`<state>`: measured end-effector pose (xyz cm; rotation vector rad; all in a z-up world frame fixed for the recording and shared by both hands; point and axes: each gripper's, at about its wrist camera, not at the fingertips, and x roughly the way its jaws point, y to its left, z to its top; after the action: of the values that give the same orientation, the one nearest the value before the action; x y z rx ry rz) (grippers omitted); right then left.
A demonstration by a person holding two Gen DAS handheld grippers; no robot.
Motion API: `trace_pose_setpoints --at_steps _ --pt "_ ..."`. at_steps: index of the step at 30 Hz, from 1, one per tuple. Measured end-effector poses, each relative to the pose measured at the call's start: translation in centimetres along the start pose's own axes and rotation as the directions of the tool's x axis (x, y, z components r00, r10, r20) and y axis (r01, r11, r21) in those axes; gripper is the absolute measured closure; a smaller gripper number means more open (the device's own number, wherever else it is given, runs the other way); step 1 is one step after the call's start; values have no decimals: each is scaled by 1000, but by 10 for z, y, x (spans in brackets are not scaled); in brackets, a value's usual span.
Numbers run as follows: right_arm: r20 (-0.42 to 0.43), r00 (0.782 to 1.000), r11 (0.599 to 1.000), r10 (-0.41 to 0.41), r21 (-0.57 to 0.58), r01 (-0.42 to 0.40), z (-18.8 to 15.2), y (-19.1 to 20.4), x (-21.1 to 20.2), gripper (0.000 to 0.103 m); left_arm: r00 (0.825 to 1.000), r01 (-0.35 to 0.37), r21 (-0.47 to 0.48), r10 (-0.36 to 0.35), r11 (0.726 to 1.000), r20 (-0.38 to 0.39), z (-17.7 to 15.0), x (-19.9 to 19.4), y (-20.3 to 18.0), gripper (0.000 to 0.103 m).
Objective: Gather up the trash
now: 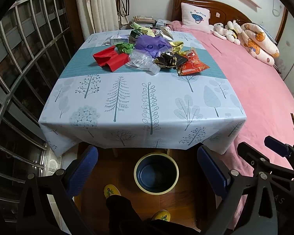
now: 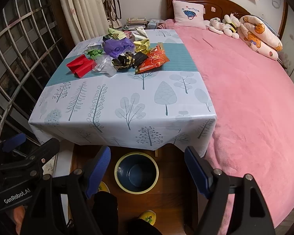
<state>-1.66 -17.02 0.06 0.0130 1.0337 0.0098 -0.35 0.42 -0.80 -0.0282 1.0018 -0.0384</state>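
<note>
Both the left gripper (image 1: 147,168) and right gripper (image 2: 147,168) are hanging wide apart and empty, facing the heap of crumpled coloured wrappers (image 1: 147,51) lying well ahead across the tree-printed table (image 1: 127,101), neither clearly nearer.

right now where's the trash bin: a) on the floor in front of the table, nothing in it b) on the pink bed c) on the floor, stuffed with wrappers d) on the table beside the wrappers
a: the bin stands on the wooden floor at the near edge of the table, and its dark inside shows bare, while the wrappers all lie on the tabletop.
</note>
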Motion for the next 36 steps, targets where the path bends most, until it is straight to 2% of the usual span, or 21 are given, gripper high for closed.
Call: trace_pose_setpoints --at_steps 17,36 --pt "-24 1000 1000 -3 10 3 -1 3 4 25 1000 4 0 -4 1000 -12 0 0 4 3" --pt "-42 999 999 31 30 -29 -2 -2 3 25 1000 9 -3 -9 1000 -9 -2 -3 4 3"
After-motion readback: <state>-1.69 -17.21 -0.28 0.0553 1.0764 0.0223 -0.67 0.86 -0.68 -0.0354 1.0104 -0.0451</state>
